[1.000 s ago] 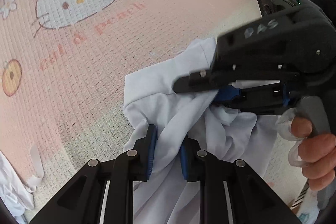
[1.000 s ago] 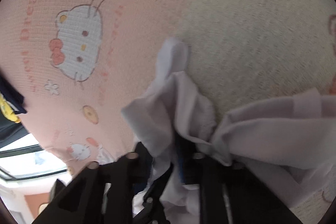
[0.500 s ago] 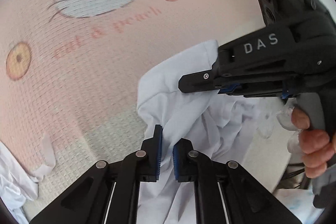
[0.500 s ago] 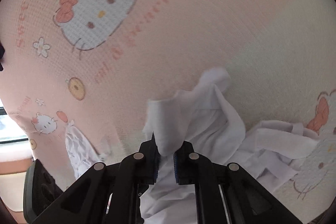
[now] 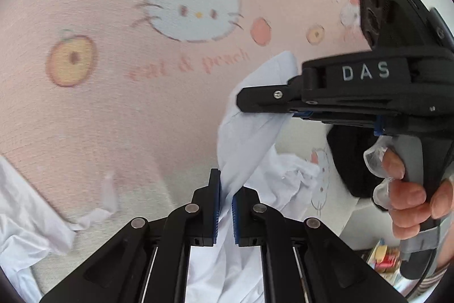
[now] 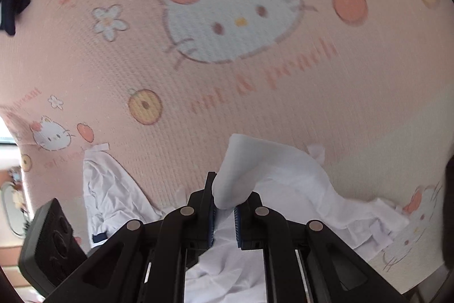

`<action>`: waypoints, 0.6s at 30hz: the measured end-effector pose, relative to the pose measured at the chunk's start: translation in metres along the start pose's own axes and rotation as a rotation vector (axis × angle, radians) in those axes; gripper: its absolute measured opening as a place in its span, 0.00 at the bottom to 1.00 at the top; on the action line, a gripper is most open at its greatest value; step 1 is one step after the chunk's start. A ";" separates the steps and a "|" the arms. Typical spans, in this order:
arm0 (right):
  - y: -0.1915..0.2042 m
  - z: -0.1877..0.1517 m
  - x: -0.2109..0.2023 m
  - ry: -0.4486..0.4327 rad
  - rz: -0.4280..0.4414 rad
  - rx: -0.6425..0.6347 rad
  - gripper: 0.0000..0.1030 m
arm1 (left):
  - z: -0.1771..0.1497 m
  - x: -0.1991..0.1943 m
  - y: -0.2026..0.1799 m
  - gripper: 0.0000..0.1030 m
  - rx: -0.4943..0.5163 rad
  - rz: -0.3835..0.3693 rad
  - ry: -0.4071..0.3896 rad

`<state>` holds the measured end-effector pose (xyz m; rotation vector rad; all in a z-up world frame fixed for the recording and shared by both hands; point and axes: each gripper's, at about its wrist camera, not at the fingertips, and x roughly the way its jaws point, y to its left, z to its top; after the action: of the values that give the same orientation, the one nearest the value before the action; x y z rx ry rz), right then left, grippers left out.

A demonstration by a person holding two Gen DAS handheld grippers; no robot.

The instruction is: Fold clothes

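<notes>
A white garment (image 5: 249, 138) hangs lifted above a pink cartoon-cat blanket (image 5: 113, 93). My left gripper (image 5: 226, 189) is shut on a fold of it at the bottom middle of the left wrist view. My right gripper (image 5: 272, 110), held by a hand (image 5: 408, 189), comes in from the right in that view and pinches the same cloth higher up. In the right wrist view the right gripper (image 6: 225, 203) is shut on a thick white edge of the garment (image 6: 283, 172), whose remainder trails to the right over the blanket (image 6: 198, 110).
More crumpled white cloth (image 5: 25, 220) lies at the left edge of the left wrist view. A second white piece (image 6: 110, 189) lies left of the right gripper. The left gripper's black body (image 6: 51, 243) shows at bottom left. A dark item (image 6: 11, 5) sits at the blanket's far left edge.
Both grippers rose and shifted across the blanket, lifting the white garment off it. The left jaws closed fully on the cloth. The cat print now sits nearer the centre of both views.
</notes>
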<state>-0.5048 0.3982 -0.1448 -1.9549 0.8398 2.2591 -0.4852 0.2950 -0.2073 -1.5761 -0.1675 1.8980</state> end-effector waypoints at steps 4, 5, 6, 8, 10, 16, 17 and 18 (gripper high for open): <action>0.005 -0.007 -0.012 -0.028 0.033 0.001 0.08 | 0.013 -0.013 0.012 0.05 -0.005 0.025 -0.035; 0.006 -0.005 -0.013 -0.032 0.037 -0.016 0.08 | 0.017 -0.014 0.017 0.05 -0.010 0.032 -0.040; 0.014 -0.003 -0.013 -0.041 0.032 -0.035 0.08 | 0.019 -0.016 0.022 0.06 -0.028 0.034 -0.040; 0.030 0.001 -0.010 -0.052 0.029 -0.074 0.08 | 0.022 -0.035 0.035 0.06 -0.063 0.038 -0.045; 0.042 0.006 -0.008 -0.070 0.037 -0.097 0.08 | 0.025 -0.050 0.047 0.06 -0.092 0.048 -0.057; 0.068 0.021 0.003 -0.120 0.105 -0.126 0.08 | 0.036 -0.063 0.070 0.06 -0.160 0.064 -0.086; 0.073 0.023 0.006 -0.128 0.118 -0.127 0.08 | 0.037 -0.067 0.072 0.06 -0.156 0.088 -0.091; 0.077 0.026 0.007 -0.137 0.130 -0.128 0.08 | 0.038 -0.071 0.073 0.06 -0.151 0.112 -0.096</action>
<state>-0.5579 0.3411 -0.1216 -1.8155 0.8501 2.5465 -0.5448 0.2102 -0.1738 -1.6234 -0.2751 2.0922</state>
